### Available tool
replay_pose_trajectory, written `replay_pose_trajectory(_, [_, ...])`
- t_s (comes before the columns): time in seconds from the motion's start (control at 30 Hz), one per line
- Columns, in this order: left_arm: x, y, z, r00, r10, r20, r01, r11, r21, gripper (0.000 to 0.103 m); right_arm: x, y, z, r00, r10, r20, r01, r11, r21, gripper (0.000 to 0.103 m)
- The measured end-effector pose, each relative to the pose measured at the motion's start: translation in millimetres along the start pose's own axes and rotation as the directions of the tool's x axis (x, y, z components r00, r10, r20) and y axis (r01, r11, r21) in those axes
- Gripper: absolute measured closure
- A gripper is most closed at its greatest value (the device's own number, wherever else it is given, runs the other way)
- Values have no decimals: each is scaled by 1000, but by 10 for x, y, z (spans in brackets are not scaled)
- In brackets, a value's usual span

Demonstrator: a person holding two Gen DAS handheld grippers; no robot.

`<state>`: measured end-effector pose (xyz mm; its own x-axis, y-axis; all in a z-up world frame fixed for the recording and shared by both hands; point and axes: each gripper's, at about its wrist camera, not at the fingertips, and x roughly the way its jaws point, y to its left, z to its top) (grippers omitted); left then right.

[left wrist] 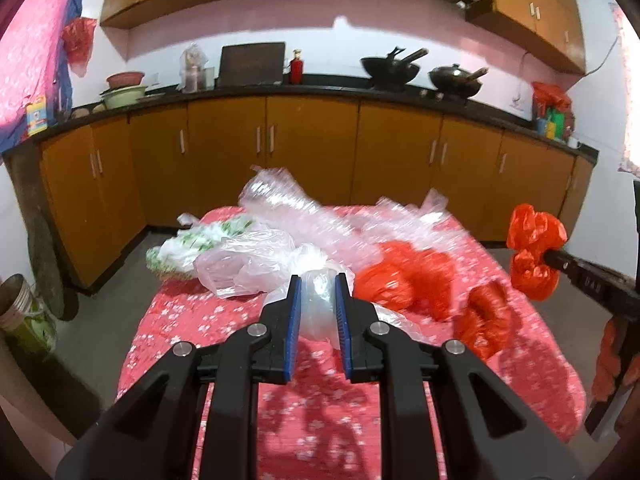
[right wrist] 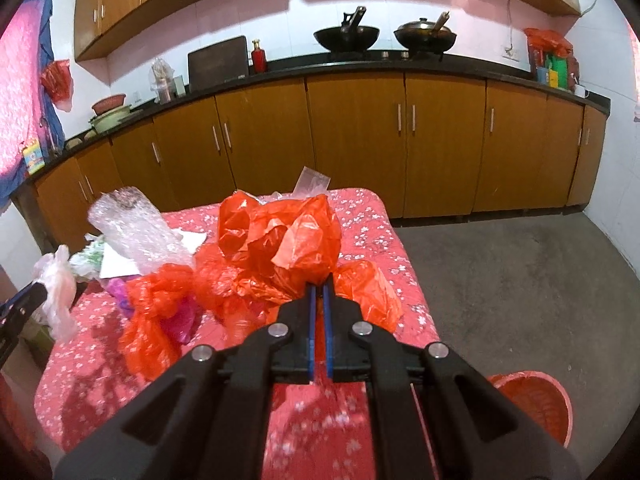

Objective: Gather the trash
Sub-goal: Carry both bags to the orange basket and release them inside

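Note:
A table with a red flowered cloth (left wrist: pixel 320 412) carries plastic trash. My left gripper (left wrist: pixel 318 280) is shut on a clear plastic bag (left wrist: pixel 264 260) that lies at the near left of the pile. My right gripper (right wrist: pixel 319 286) is shut on a red plastic bag (right wrist: pixel 280 236) and holds it above the cloth; it shows in the left wrist view as a red bunch (left wrist: pixel 534 250) at the right. More red bags (left wrist: pixel 404 276) lie in the middle. Bubble wrap (left wrist: pixel 280 200) and a green-printed white bag (left wrist: pixel 192 246) lie behind.
A red basket (right wrist: pixel 536 404) stands on the grey floor to the right of the table. Orange kitchen cabinets (left wrist: pixel 312 148) with a black counter run along the back. A tin bucket (left wrist: pixel 20 300) sits on the floor at the left.

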<state>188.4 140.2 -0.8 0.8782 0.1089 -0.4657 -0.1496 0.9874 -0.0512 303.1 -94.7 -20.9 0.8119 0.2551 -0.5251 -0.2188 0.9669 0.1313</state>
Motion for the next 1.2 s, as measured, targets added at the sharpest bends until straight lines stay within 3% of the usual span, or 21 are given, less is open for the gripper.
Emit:
replay_pose_trajectory(0.3, [-224,-674,161,990,-139,30,138,990,36,86,-676,-537,-64,997,-43,67,38,996,79,98])
replay_pose_trajectory(0.53, [-231,-1610,108,957,-291,9,289,953,89,86,-1159,-1493,-345,976,-202,84,186,968,171,98])
replay_pose_trajectory(0.7, [-133,-2452,-103,916,-398,-45,400,906,138,86,-1295,-2217,-705,940,-339,44,322,921,219,98])
replay_pose_trajectory(0.83, [84,-3116,-427,869,-469,-161,492,856,162,86,-1206,-2787,-1107,921,-385,-64,387,882,269,98])
replay_pose_trajectory(1.03, [424,-3844,-947,816,-476,-326,557,800,226,86,-926,-3323,-1604,909,-368,-196,414,852,321,98])
replay_pose_trajectory(1.2, [744,-4133,-1198,785,-451,-425,573,790,220,86,-691,-3491,-1726,916,-325,-235,393,847,357,98])
